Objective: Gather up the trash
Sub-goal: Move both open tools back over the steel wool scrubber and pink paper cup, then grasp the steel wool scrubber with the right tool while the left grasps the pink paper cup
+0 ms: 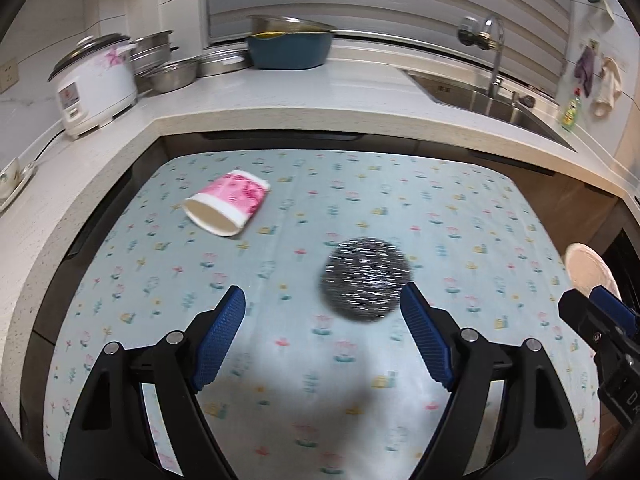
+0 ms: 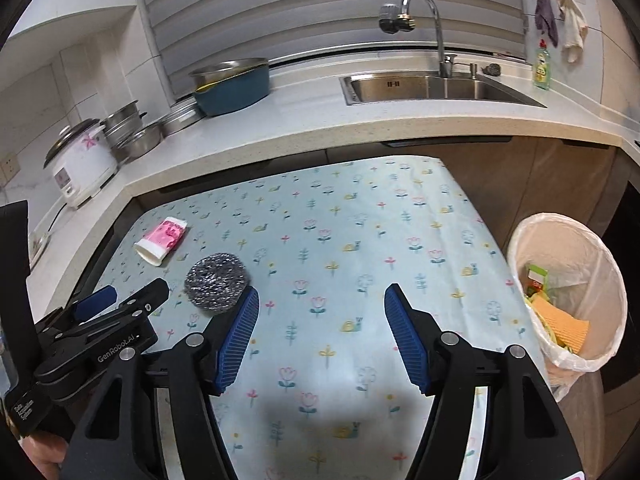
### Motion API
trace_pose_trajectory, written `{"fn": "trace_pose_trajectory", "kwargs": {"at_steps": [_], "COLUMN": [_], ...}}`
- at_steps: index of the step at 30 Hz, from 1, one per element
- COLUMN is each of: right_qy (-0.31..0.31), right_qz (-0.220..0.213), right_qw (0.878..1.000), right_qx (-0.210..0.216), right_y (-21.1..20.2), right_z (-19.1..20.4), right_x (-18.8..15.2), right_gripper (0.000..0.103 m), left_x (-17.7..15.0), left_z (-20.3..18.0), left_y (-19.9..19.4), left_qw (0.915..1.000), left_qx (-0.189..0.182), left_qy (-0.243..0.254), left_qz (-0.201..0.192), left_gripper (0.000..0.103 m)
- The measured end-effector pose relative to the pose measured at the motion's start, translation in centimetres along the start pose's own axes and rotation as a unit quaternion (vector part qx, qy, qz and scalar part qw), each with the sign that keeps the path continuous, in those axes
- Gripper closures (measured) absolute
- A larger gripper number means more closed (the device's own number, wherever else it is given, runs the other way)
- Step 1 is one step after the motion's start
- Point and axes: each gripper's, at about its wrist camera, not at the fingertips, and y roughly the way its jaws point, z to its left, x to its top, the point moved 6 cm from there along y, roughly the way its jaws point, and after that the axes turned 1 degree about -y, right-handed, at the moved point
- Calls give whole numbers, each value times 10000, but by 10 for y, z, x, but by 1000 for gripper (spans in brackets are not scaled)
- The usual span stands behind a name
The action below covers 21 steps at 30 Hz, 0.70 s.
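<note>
Left gripper (image 1: 322, 304): black arms, blue ribbed pads spread wide apart, nothing between them; it hangs over the table with the scrubber just ahead of its right pad.
Right gripper (image 2: 322, 304): same build, pads also held wide apart and empty, over the table's middle, right of the scrubber.
Writing: in the right wrist view the left gripper's black side reads "GenRobot.AI"; other small lettering on it is too small to read.
Scrubber (image 1: 366, 278): round ball of coiled steel wire, grey and glinting, lying on the table; blurred in the left wrist view, sharp in the right wrist view (image 2: 216, 282).
Paper cup (image 1: 228, 204): pink flowered band, white rim, tipped on its side with its mouth open, on the table beyond and left of the scrubber, well apart from it.
Table (image 1: 460, 208): covered by a pale blue cloth printed with small tulips and snails.
Trash bin (image 2: 568, 292): only the right wrist view shows it, off the table's edge far right of the scrubber; round, lined with a thin pale bag, holding an orange ribbed sheet and green scraps.
Rice cooker (image 1: 94, 86): white with a pink flower print, on the stone counter behind the table.
</note>
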Motion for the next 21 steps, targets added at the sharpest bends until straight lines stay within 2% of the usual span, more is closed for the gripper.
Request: {"fn": "trace_pose_trajectory", "kwargs": {"at_steps": [10, 12, 14, 21], "right_qy": [-432, -487, -534, -679], "right_qz": [297, 366, 441, 645], "right_qw": [9980, 9975, 9969, 9951], "right_qx": [347, 358, 360, 309], "right_y": [46, 58, 70, 110], "right_z": [79, 90, 98, 116], "right_x": [-2, -2, -3, -3], "right_gripper": [32, 31, 27, 24], "left_x": [12, 15, 18, 29], "left_z": [75, 85, 91, 107], "left_y": [23, 29, 36, 68], "left_qw": [9988, 9985, 9983, 9973], "left_qx": [278, 319, 337, 300], "left_qy": [-395, -439, -473, -631], "left_qz": [63, 68, 72, 244], "left_gripper": [22, 15, 14, 12]}}
